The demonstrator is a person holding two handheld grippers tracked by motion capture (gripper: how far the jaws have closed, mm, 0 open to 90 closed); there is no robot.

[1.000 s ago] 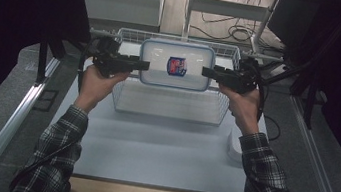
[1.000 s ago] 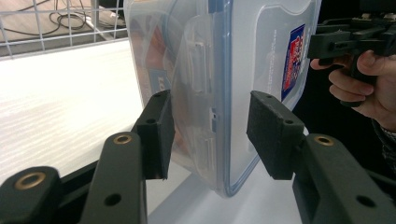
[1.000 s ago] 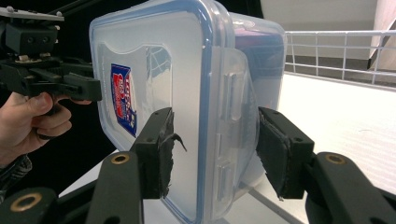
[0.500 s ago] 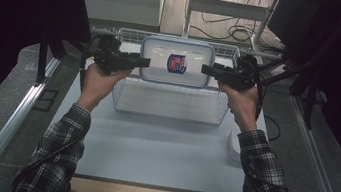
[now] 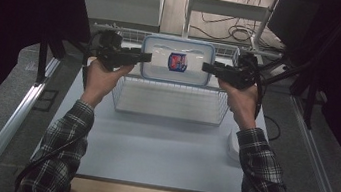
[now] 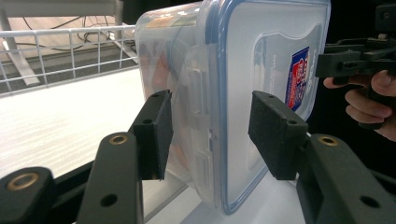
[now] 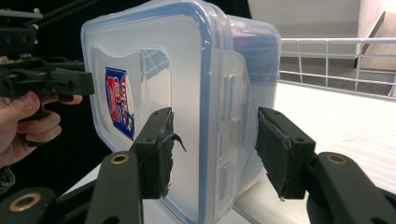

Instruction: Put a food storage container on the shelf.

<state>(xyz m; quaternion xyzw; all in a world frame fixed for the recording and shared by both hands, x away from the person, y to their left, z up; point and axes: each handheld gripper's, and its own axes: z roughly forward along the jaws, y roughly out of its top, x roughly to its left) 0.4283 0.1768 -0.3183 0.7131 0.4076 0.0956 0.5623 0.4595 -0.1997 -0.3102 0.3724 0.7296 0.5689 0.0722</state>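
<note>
- Broadly, the white tabletop [image 5: 161, 145] carries a wire basket [image 5: 123, 100], so any lowering should go straight down inside its walls.
- A clear lidded box [image 5: 160, 67] stands on edge over the basket's far side, lid toward the person. Whether its lower edge rests on anything I cannot tell.
- The left gripper [image 5: 146, 58] has its jaws clamped on the box's left end, and the right gripper [image 5: 208, 67] has its jaws clamped on the right end. Keep both hands level and equally firm so the box does not twist.
- Each grip sits over a side latch [image 6: 198, 93], so avoid squeezing harder, which could pop it.
</note>
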